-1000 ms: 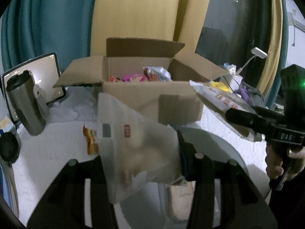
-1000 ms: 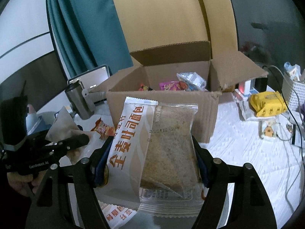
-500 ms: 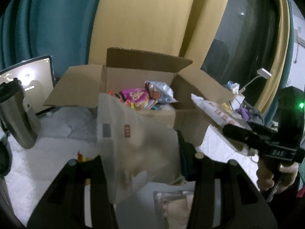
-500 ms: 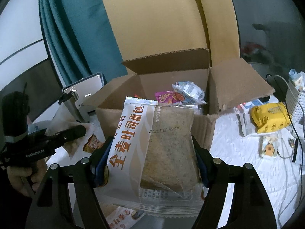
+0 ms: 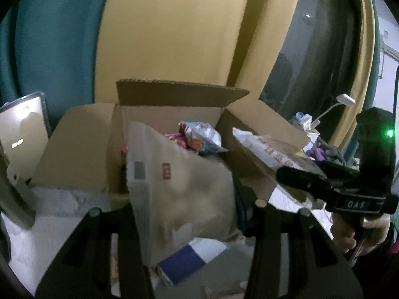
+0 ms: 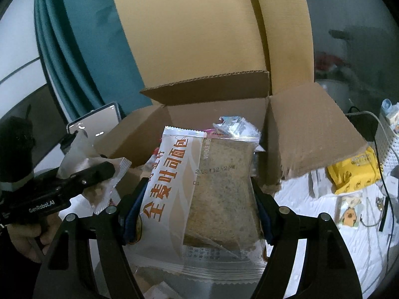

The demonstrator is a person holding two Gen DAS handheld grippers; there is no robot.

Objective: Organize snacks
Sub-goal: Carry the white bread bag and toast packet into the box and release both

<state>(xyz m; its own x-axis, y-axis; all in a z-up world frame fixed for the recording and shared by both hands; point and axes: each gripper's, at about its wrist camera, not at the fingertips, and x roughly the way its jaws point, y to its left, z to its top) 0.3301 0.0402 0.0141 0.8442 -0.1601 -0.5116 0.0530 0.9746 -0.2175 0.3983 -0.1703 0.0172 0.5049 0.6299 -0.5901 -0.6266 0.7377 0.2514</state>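
Note:
An open cardboard box [image 5: 74,149] stands just ahead, with a pink packet and a silver-blue packet [image 5: 199,137] inside. My left gripper [image 5: 184,199] is shut on a pale translucent snack packet [image 5: 174,186], held upright in front of the box's near wall. In the right wrist view my right gripper [image 6: 197,199] is shut on a whole-wheat toast packet [image 6: 199,186] with orange lettering, its top edge over the box [image 6: 311,129] opening. Each view shows the other gripper from the side: the left gripper [image 6: 99,172] with its packet, the right gripper [image 5: 286,174] with its toast packet [image 5: 264,149].
A lit tablet [image 5: 22,134] leans left of the box. A yellow packet [image 6: 354,169], small cards, cables and a white basket [image 6: 389,144] lie on the white cloth to the right. More packets [image 5: 189,256] lie under my grippers. Curtains hang behind.
Both grippers have carried their packets forward and a little up toward the box. The box now looks nearer and its inside shows more.

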